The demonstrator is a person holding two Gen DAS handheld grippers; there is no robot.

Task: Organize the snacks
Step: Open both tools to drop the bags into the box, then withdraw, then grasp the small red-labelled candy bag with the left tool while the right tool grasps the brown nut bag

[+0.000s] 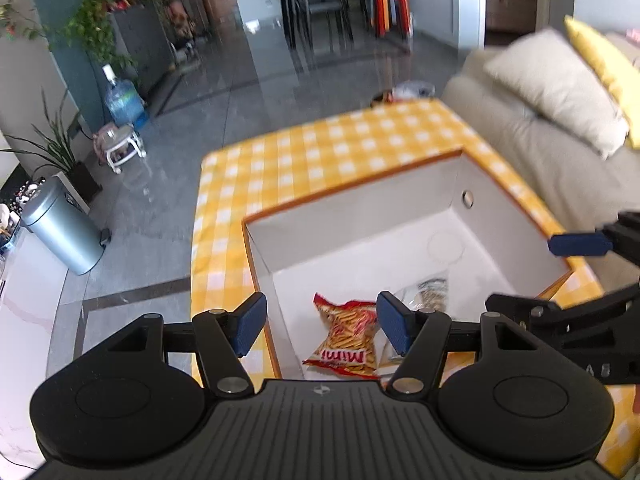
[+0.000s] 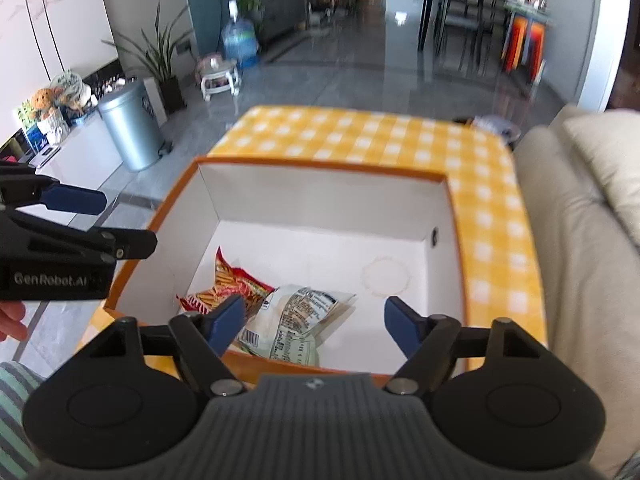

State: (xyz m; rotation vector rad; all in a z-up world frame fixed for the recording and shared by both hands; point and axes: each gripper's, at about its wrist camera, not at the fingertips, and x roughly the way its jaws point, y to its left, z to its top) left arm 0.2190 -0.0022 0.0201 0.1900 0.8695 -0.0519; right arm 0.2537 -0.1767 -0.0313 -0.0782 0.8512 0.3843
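- Hovering above the open orange-rimmed box, both tools point steeply down into it; the box stands on the worktop under a yellow checked cloth, beside a beige sofa.
- The left hand-held gripper has its blue pads spread with nothing between them; the red Mimi snack bag lies on the box floor directly below and ahead of it.
- The right hand-held gripper is likewise spread and empty; the white snack packet lies under its left pad, touching and partly overlapping the red bag.
- The red bag's long axis runs roughly from the near wall toward the box middle; the white packet lies crumpled and slanted beside it, toward the box's right.
- Judging by position, each tool is about equally near its own packet, and both packets already sit inside the box, in its near-left corner.
- Any further snacks must lie outside these views; none shows on the cloth.
- The near ends of both packets are hidden behind the tool bodies and pads; the white packet's print is too blurred to read, and the far room is smeared.
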